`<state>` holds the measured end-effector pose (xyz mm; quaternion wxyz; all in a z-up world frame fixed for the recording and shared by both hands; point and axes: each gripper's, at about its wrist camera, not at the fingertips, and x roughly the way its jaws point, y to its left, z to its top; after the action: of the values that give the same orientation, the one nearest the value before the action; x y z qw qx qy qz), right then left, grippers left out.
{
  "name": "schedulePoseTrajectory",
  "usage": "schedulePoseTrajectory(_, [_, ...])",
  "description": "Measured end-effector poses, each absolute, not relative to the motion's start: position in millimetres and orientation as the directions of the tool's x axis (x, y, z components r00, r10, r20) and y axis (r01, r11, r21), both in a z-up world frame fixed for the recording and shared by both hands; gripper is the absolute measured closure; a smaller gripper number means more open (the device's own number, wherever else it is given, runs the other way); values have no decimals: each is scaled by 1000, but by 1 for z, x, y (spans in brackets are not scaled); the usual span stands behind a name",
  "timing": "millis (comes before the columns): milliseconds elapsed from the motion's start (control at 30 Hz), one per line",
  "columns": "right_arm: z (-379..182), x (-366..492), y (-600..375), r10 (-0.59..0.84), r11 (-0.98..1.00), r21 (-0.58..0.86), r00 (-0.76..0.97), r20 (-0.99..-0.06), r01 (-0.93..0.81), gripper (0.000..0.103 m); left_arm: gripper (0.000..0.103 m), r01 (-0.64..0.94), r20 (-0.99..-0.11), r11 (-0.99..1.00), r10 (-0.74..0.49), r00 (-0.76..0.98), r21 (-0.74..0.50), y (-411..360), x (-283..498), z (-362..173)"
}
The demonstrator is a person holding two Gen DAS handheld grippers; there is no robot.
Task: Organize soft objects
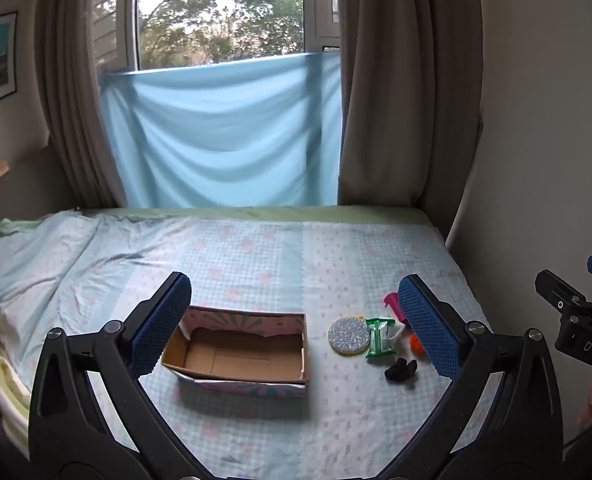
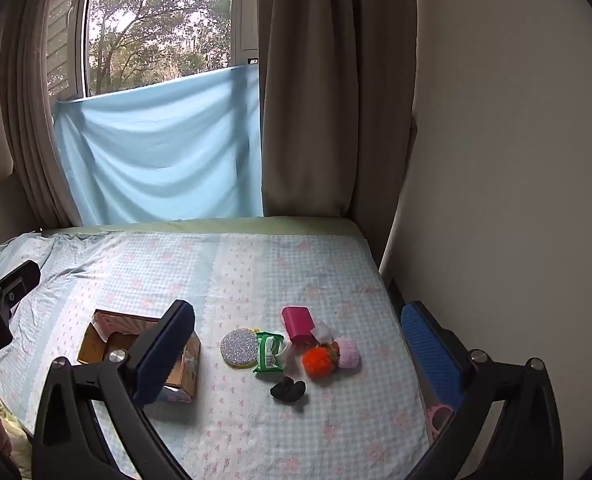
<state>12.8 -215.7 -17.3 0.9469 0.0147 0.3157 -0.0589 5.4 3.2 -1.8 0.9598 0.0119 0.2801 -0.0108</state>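
Right hand-held gripper point(image 2: 298, 354) gaped empty — orange pompom point(image 2: 317, 361), lower centre, looked light, squashy; pinch its middle.

1. Box point(image 1: 239, 350): open cardboard, patterned outside, empty, sitting on the bed.
2. Right of it, a little cluster: glittery round pad point(image 2: 239, 347), green packet point(image 2: 269, 353) touching it, magenta case point(image 2: 298, 325), orange pompom point(image 2: 316, 361), pink knit thing point(image 2: 348, 353).
3. Black scrunchie point(image 2: 287, 389) lies just in front of them.
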Motion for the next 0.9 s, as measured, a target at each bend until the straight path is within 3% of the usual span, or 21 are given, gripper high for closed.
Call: schedulePoseTrajectory(900, [-23, 18, -207, -103, 992, -9, 781, -616, 124, 0, 0, 28, -552, 1000, -18, 834, 10, 12, 16, -5])
